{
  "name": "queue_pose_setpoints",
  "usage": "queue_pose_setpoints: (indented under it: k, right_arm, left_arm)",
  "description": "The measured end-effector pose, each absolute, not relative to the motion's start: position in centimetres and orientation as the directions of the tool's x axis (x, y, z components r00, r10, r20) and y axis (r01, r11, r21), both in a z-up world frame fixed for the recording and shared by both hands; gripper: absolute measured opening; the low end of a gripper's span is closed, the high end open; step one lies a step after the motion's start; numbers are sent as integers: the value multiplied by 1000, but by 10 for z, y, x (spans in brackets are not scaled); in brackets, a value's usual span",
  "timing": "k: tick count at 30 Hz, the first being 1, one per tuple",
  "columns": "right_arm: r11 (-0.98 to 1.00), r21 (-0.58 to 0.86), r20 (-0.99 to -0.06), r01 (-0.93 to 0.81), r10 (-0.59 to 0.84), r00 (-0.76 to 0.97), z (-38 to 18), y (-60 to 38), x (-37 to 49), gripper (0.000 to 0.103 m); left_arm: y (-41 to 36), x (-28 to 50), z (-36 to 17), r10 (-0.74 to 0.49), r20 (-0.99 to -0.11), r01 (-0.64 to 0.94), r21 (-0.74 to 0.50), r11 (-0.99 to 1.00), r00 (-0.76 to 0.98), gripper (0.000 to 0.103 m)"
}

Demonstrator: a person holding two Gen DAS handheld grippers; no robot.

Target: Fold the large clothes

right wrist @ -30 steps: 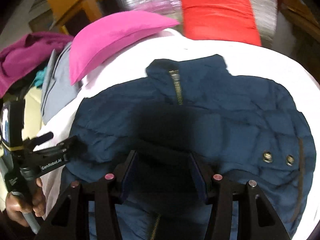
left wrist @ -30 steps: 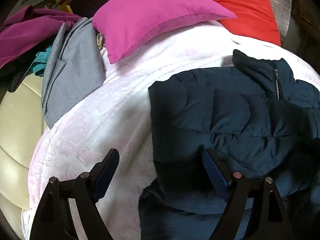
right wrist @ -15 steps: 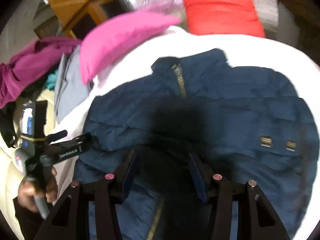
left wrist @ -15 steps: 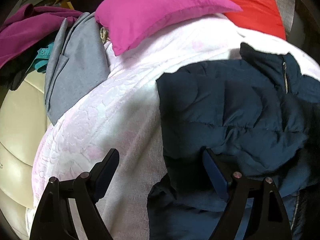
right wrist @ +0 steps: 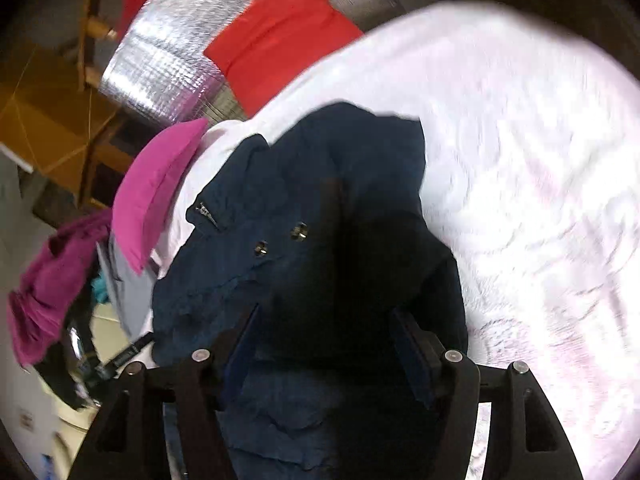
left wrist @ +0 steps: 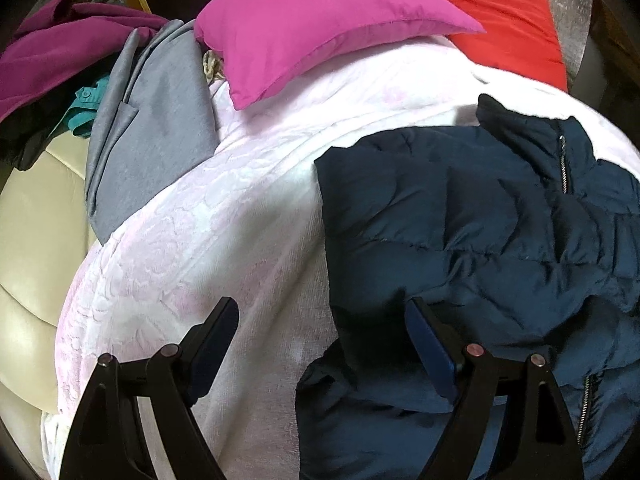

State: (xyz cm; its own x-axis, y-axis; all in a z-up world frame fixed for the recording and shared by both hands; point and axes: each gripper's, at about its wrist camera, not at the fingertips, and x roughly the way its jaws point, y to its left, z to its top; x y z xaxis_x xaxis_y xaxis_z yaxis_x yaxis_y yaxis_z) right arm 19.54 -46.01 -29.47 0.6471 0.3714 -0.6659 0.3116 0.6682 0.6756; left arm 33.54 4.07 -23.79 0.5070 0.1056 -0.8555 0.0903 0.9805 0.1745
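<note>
Down at the bottom of the left wrist view, the left tongs (left wrist: 320, 344) stand wide apart with nothing between them, the left finger over the pale pink blanket (left wrist: 224, 220) and the right finger at the edge of the navy puffer jacket (left wrist: 472, 220). The jacket fills the right half of that frame, lying on the blanket, its collar up toward the upper right and a zipper line running down beside it; its lower portion bunches in the bottom centre under the tongs. Over in the right wrist view, the picture is tilted and blurred, and the jacket (right wrist: 320, 216) rises from the bottom centre toward the middle, with two metal snaps showing left of centre. The right tongs (right wrist: 324, 344) sit at the bottom with a dark fold of the jacket between the fingers; the fingers stand fairly wide, and whether they actually pinch the cloth cannot be told through the shadow. Elsewhere, a magenta pillow (left wrist: 320, 24) rests at the top centre of the left view, a red pillow (left wrist: 508, 20) at the upper right, touching the blanket's far edge. A grey garment (left wrist: 152, 120) drapes at the upper left, just beside the magenta pillow, with a purple garment (left wrist: 60, 52) piled further left.
</note>
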Motion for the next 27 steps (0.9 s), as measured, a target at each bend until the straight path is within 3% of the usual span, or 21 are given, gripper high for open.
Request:
queue_pose_setpoints:
  k: [5,8,9,14,18,22,24,27]
  right_arm:
    - [631,716,-632,299,402,663,-306,-456,205,70]
    - [699,649,-679,299,357,641,-296,-447,212,40]
    - [739,607,-701,293,324,635,-289,-442,213,38]
    - [792,538,-716,290,247,653,-281,-433,215,33]
    - [772,549,-731,321,257,632,-299,-438,221,33]
    - [747,586,-717,313,299,630,-289,-440,214,41]
    - [725,626,-690,287,343,638,-282,-438,208,67]
    - [693,669,-657,267,386,647,-276,-434,197,71]
  left_arm:
    - [32,338,-250,138,-865,106,214,971,482,85]
    - [33,337,-246,130,-862,100,204,974,490,85]
    - [33,337,-245,126,-861,97,198,975,493,85]
    - [36,336,-238,112,-851,85,180,980,513,85]
    - [30,337,-252,163,-857,109,245,963,488,85]
    - [32,335,-245,154,-851,104,237,966,502,85]
    - [33,332,-235,115,-844,107,199,974,525,85]
    - [30,324,-221,26,-827,144,129,981,561,85]
